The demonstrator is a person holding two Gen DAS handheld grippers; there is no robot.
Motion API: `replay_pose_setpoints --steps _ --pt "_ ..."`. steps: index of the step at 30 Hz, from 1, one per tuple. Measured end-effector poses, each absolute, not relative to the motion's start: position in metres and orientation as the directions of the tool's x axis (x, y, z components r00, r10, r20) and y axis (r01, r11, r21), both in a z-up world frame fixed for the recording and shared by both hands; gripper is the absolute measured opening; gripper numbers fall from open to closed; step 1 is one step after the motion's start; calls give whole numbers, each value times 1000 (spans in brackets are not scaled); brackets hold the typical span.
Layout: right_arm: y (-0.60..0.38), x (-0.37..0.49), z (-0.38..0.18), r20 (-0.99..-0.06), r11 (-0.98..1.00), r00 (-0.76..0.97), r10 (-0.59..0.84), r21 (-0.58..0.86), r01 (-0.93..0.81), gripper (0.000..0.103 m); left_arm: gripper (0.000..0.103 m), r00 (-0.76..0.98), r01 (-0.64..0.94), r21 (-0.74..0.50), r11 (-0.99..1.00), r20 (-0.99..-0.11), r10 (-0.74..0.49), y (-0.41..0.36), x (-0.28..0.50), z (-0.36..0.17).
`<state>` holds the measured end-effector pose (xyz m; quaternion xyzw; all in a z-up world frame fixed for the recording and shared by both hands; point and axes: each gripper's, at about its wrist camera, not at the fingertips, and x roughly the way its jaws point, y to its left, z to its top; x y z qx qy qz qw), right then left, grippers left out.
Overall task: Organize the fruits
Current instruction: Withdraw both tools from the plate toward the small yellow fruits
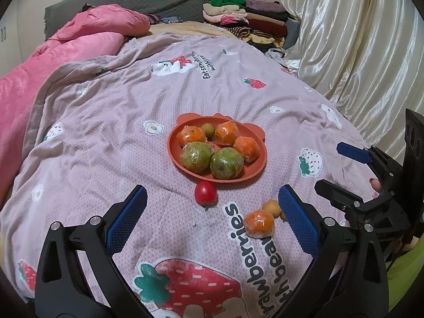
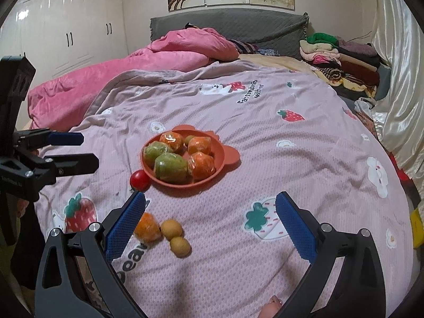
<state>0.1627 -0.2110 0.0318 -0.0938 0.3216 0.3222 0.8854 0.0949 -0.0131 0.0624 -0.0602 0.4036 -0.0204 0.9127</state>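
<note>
Pink strawberry-print blanket (image 1: pixel 106 132) covers the bed; curtains (image 1: pixel 357 53) hang along its right edge. Mid-bed, a plate (image 1: pixel 254 171) holds wrapped fruits. Left gripper (image 1: pixel 212 212) and right gripper (image 2: pixel 210 214) hover near loose fruit, jaws spread, empty.

- Left gripper (image 1: pixel 212 212): black plastic frame, curved ribbed arms, blue textured pads (image 1: pixel 126 220), silver screws at the joints.
- Right gripper (image 2: pixel 210 222): same black build, blue pads (image 2: pixel 295 228), silver screws.
- Small white lettering on the black body, illegible.
</note>
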Motion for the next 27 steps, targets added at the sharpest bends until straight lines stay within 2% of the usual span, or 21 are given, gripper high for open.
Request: replay_pose_setpoints --steps 27 --pt "-217 135 3 -701 762 553 451 -20 -648 98 93 631 33 -144 989 -765 -133 -26 76 49"
